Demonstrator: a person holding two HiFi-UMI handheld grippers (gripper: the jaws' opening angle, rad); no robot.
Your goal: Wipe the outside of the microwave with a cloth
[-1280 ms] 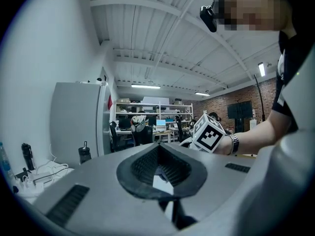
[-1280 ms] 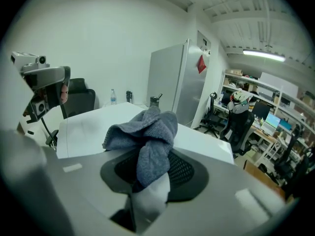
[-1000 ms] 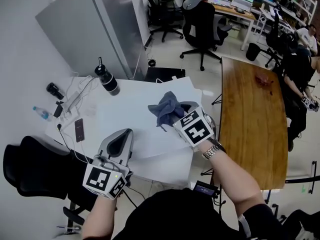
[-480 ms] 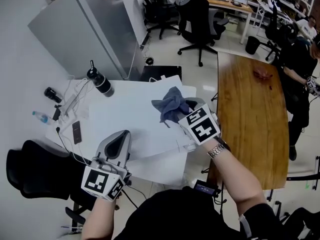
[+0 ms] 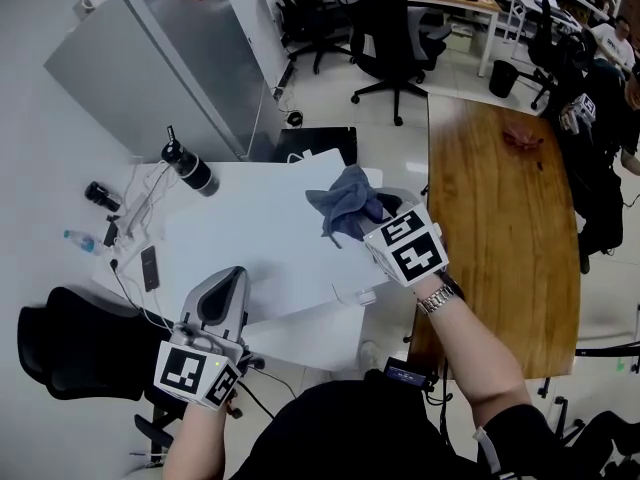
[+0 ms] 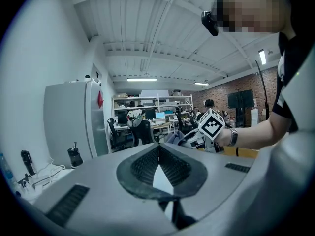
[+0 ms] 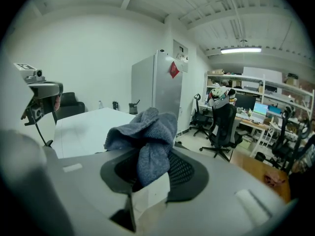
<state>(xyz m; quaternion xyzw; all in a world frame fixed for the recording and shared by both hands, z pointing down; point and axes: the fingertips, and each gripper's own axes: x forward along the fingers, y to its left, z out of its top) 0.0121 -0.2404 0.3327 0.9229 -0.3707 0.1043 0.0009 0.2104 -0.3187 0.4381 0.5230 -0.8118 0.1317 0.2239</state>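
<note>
A white table (image 5: 250,243) carries a black flask (image 5: 190,170) upright near its far left corner, white cables (image 5: 145,198) beside it, and a dark phone (image 5: 148,268) flat at the left edge. A grey fridge (image 5: 150,58) stands beyond. A wooden table (image 5: 505,238) lies to the right, with a red thing (image 5: 522,138) near its far end.
</note>
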